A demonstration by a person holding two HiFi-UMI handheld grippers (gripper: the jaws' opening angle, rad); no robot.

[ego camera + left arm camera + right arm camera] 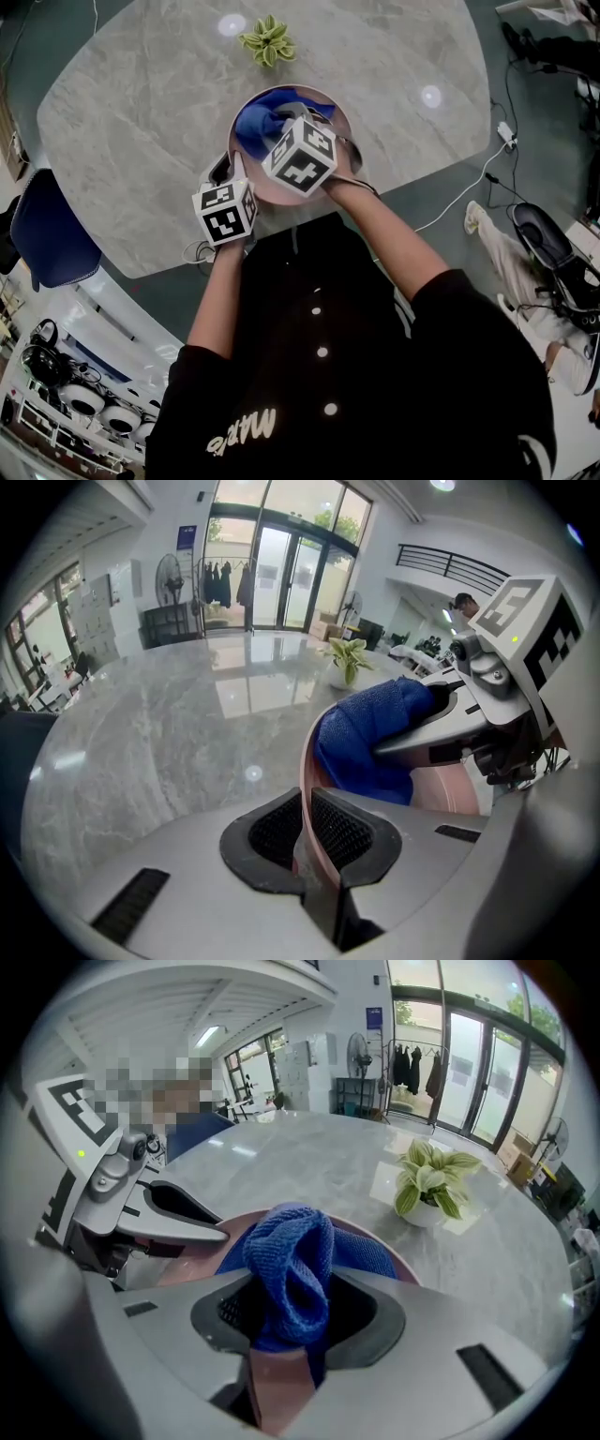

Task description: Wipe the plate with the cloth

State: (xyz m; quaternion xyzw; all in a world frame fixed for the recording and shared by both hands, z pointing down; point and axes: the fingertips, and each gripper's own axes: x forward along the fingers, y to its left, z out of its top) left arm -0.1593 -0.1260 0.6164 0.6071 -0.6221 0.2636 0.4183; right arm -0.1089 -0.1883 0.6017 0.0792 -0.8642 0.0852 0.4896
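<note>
Across the middle of the scene spreads a grey marble table (131, 112), its near edge just in front of the person in the black top. Toward that near edge is a round pink plate (339, 120), the next largest thing. The left gripper (305, 841) is at the plate's near-left rim. Its jaws are pressed together on the thin rim, which stands edge-on between the dark ribbed pads. The right gripper (286, 1321) comes in over the near-right part of the plate and pinches a bunched blue cloth (291, 1269) between its jaws. A fold of the cloth bulges up above them, and the rest lies on the plate's far-left part. Whether the plate rests on the table or is lifted cannot be told. Beyond the plate, well apart from it near the table's far edge, stands a small green potted plant (267, 40).
</note>
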